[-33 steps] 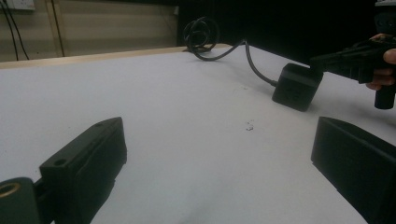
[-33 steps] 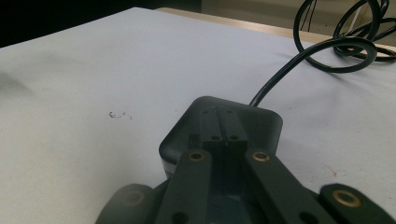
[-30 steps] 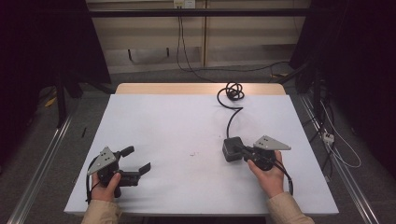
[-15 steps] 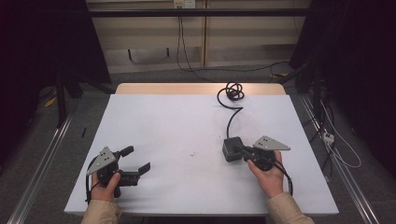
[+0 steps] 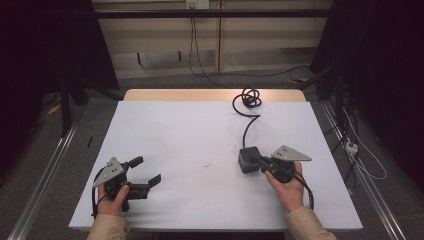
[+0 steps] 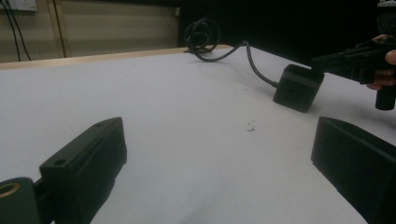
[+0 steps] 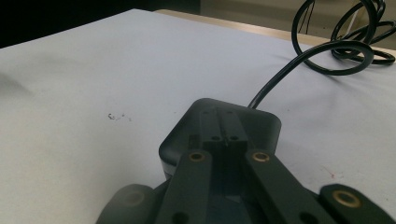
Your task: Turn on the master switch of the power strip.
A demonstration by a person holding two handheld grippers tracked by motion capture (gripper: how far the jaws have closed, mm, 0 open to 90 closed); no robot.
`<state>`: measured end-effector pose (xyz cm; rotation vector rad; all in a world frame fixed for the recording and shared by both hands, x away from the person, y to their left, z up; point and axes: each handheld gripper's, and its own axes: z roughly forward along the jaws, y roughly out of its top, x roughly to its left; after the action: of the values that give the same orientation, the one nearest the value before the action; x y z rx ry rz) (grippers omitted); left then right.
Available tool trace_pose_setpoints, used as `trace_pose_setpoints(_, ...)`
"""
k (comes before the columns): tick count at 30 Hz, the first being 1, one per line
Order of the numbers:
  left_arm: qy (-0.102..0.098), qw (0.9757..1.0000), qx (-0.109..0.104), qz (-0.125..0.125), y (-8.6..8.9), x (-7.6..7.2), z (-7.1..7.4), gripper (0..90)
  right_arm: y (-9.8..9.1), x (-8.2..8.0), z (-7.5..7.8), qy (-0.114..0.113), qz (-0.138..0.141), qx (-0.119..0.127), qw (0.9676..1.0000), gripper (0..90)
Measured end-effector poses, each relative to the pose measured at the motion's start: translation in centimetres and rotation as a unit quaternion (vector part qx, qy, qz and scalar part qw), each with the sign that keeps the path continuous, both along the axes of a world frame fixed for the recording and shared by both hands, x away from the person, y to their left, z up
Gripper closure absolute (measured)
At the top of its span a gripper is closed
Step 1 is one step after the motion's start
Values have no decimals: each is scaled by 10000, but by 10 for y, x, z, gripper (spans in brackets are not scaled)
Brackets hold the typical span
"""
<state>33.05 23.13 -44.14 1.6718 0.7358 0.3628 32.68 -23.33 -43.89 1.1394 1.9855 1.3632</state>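
From above, the white table [image 5: 165, 130] holds a black box [image 5: 248, 159] with a black cord [image 5: 248, 100] that runs back to a curly pile at the far edge. The right gripper [image 5: 259, 161] sits right at the box, its tips touching the near side. The left gripper [image 5: 146, 173] rests at the near left, far from the box. Almost nothing has moved in the last second; both hands have stayed put, so no real work has begun.

In the left gripper view, the two jaws are spread wide with only bare table between them. The box sits well ahead.

In the right gripper view, the jaws are pressed together, tips over the top of the box, not pinching it.
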Motion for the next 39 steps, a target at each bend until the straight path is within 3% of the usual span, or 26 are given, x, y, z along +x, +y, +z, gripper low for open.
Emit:
trace_pose_setpoints(7, -1, 10000, 2, 3, 0, 0, 0, 31, 0, 0, 0, -34, 56, -54, 10000, 900)
trace_pose_setpoints(17, 1, 10000, -14, 12, 1, 0, 0, 31, -1, -1, 3, -88, 92, 194, 9997, 897)
trace_pose_setpoints(28, -5, 10000, 9, 5, 1, -1, 0, 31, -2, -1, 4, -13, 38, 289, 9996, 771)
trace_pose_setpoints(39, -7, 10000, -4, -1, 0, -1, 0, 31, -1, -3, 5, 42, 55, 354, 9994, 536)
